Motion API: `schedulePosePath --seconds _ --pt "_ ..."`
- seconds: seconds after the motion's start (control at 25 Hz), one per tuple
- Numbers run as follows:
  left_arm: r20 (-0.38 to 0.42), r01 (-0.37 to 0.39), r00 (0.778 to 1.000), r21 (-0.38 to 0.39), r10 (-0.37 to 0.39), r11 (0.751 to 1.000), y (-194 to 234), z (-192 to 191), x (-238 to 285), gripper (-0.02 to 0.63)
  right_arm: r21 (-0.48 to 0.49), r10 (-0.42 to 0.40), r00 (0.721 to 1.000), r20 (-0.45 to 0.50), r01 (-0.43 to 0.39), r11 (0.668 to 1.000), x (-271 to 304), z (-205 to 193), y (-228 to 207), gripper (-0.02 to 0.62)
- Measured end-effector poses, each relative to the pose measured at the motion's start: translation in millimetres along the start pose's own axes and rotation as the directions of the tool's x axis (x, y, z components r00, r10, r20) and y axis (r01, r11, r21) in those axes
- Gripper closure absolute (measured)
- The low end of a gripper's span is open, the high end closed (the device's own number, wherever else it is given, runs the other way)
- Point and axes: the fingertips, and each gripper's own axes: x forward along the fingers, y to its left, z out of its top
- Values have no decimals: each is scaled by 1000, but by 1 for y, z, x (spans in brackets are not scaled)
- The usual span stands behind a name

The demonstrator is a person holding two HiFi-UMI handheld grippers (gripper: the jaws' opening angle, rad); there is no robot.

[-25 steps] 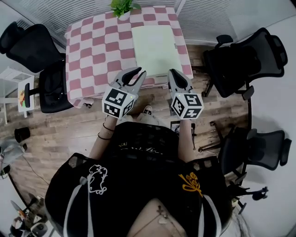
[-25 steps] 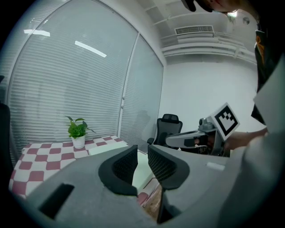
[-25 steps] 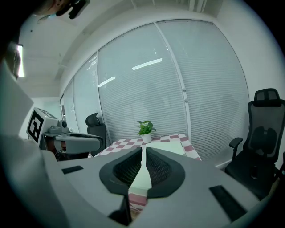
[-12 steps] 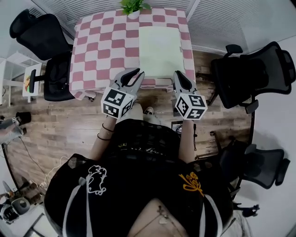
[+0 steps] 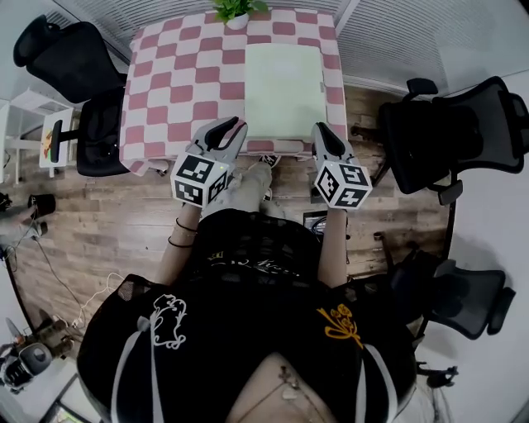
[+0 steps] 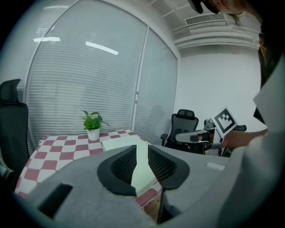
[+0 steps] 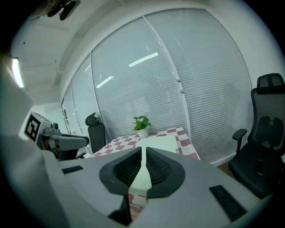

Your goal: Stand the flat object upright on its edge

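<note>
Pale green flat board (image 5: 283, 89) lies face down on the right half of the table, on the pink-and-white checked cloth (image 5: 182, 83). Its near edge runs close to the table's near edge, and nothing holds it up. A small potted plant (image 5: 235, 10) stands at the far edge, just beside the board's far left corner.

Your left gripper (image 5: 227, 130) hangs at the near edge of the table, just left of the board's near left corner. Its jaws are pressed together with nothing between them. Your right gripper (image 5: 324, 134) hangs near the board's near right corner, also closed and empty. Both point toward the table, tilted a little downward, and neither touches the board.

Black office chairs stand to the left (image 5: 70, 62) and right (image 5: 446, 124) of the table on the wood floor (image 5: 107, 223).
</note>
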Motion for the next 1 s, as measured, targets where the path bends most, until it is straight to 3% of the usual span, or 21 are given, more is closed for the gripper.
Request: schedulePosePath --seconds 0.52,0.84,1.0 --pt "-54 2 999 -1 -2 1000 30 3 70 523 -20 -36 999 -39 35 999 24 11 -50 560" --pt "-97 -8 995 -58 2 998 61 -3 100 522 -15 -32 996 -86 31 999 64 12 -76 560" --pt "-135 8 990 -127 -25 992 76 -17 115 443 -8 2 991 -134 -3 1000 90 4 -86 559"
